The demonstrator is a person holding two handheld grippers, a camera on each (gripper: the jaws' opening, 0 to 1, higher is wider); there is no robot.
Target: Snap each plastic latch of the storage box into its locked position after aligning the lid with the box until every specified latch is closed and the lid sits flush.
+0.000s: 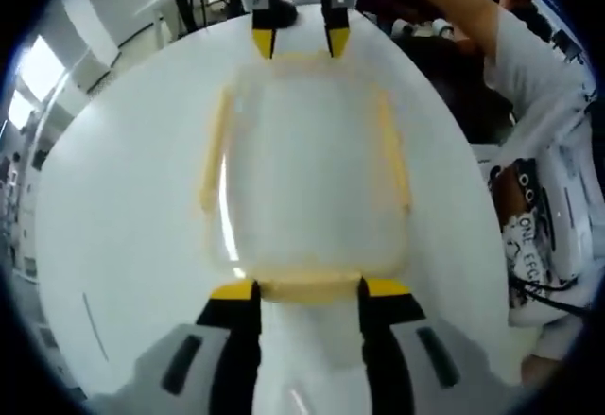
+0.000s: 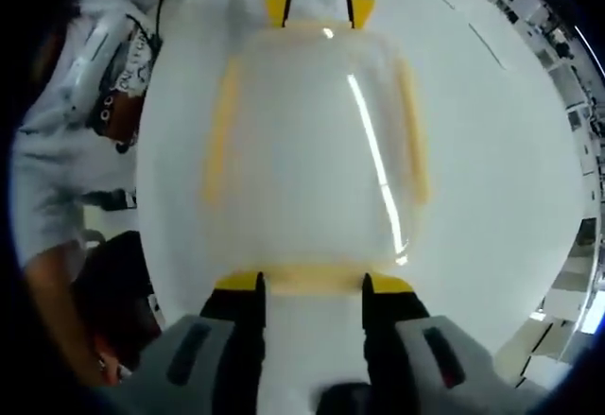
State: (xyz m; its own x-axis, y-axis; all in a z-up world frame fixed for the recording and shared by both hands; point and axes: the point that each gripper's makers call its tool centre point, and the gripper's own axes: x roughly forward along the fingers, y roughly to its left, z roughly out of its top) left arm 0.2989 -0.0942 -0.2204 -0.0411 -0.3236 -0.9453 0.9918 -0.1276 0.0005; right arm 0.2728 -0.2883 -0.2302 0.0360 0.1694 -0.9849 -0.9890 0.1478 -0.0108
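Spread left gripper [image 1: 308, 289] and right gripper [image 2: 312, 284] jaws flank yellow end latches [image 1: 309, 289] on a light, slippery translucent storage box [image 1: 307, 179]; press latches.

Glossy translucent plastic lid [image 2: 312, 150] with matt yellow plastic latches [image 2: 312, 281]; smooth white desk [image 1: 123, 245], faintly reflective.

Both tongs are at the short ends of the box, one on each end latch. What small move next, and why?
Probably press both end latches down together. The left tongs straddle the near yellow latch, and the right tongs straddle the opposite latch. The clear lid looks squarely seated, so equal pressure should keep it flush.
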